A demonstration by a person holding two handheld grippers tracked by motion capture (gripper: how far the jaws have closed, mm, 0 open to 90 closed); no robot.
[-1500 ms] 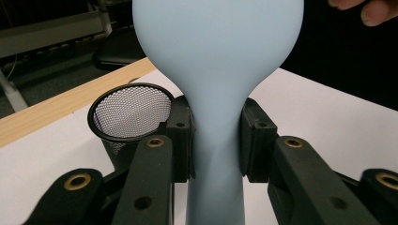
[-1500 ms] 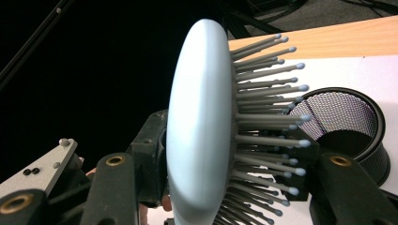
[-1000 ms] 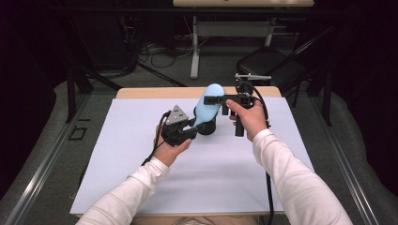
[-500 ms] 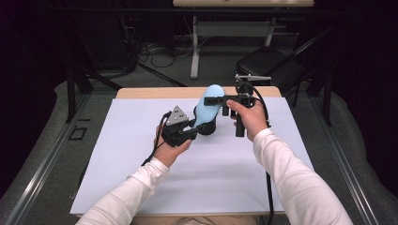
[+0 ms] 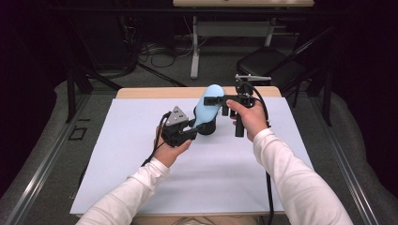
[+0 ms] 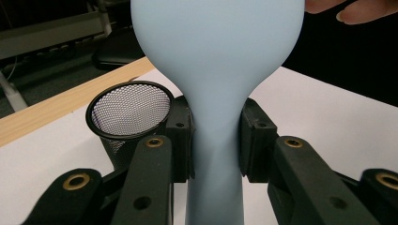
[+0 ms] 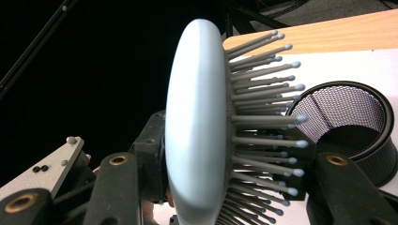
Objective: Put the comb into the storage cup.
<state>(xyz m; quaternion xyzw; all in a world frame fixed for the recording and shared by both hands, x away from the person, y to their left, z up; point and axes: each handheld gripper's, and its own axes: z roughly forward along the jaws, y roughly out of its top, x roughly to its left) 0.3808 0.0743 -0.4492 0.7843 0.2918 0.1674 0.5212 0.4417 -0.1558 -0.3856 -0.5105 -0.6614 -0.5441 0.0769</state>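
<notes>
A light blue hairbrush [image 5: 207, 104] is held up over the white table sheet [image 5: 141, 164] between both grippers. My left gripper [image 5: 197, 125] is shut on its narrow neck; in the left gripper view both pads press the neck of the hairbrush [image 6: 216, 56]. My right gripper [image 5: 212, 99] comes in from the right and is shut on the head. In the right gripper view one jaw lies on the smooth back of the hairbrush [image 7: 197, 117] and the other among the bristles. A black mesh cup [image 5: 208, 129] stands on the sheet just under the brush, also seen as the mesh cup [image 6: 129, 110] and the mesh cup [image 7: 347, 122].
The table's wooden far edge [image 5: 150, 92] lies just behind the cup. A dark chair [image 5: 277, 70] and desk legs stand beyond the table. Cables trail from both grippers along the forearms.
</notes>
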